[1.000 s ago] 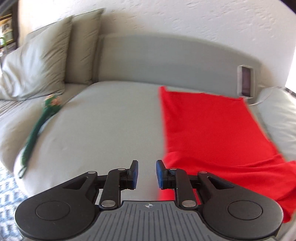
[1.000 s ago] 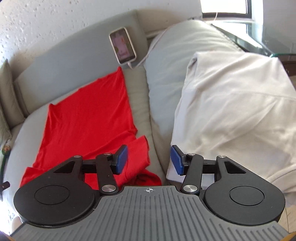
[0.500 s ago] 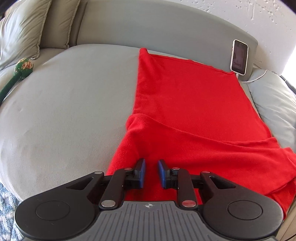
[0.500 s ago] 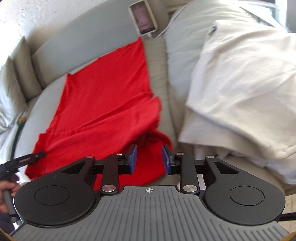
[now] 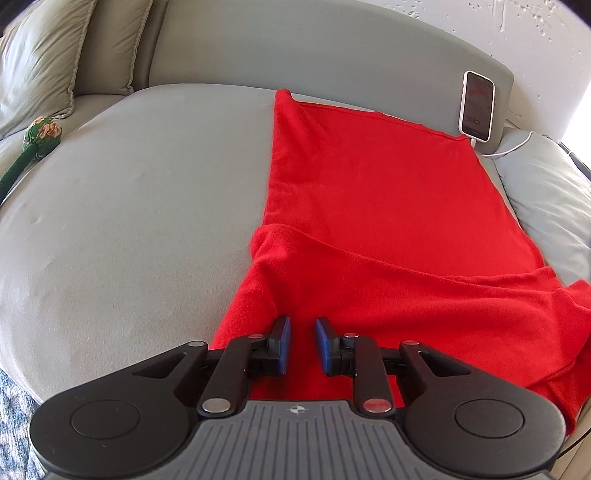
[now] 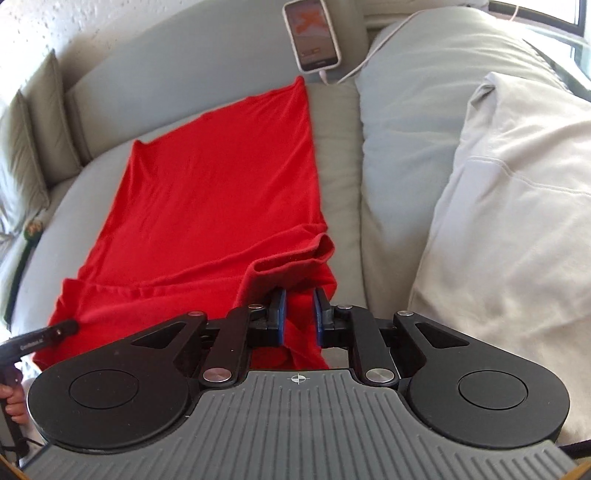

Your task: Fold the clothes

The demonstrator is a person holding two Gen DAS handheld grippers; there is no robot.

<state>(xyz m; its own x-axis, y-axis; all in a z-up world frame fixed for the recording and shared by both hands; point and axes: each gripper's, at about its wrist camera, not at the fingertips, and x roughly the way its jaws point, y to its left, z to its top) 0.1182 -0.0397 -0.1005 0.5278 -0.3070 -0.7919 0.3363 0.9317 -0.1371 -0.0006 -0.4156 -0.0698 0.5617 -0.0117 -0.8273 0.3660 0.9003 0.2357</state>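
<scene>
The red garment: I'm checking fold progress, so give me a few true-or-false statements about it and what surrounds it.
1. The red garment lies on a grey sofa. True.
2. Red cloth sits between the pads of the right gripper. True.
3. The phone lies on the garment. False: it leans on the backrest beyond it.
4. The garment is fully flat. False: its near end is folded over.
5. A cream-coloured garment lies right of it. True.

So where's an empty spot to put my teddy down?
The big grey cushion is bare between the red cloth and the green toy. The right side is crowded: phone, cable, white laundry.
</scene>
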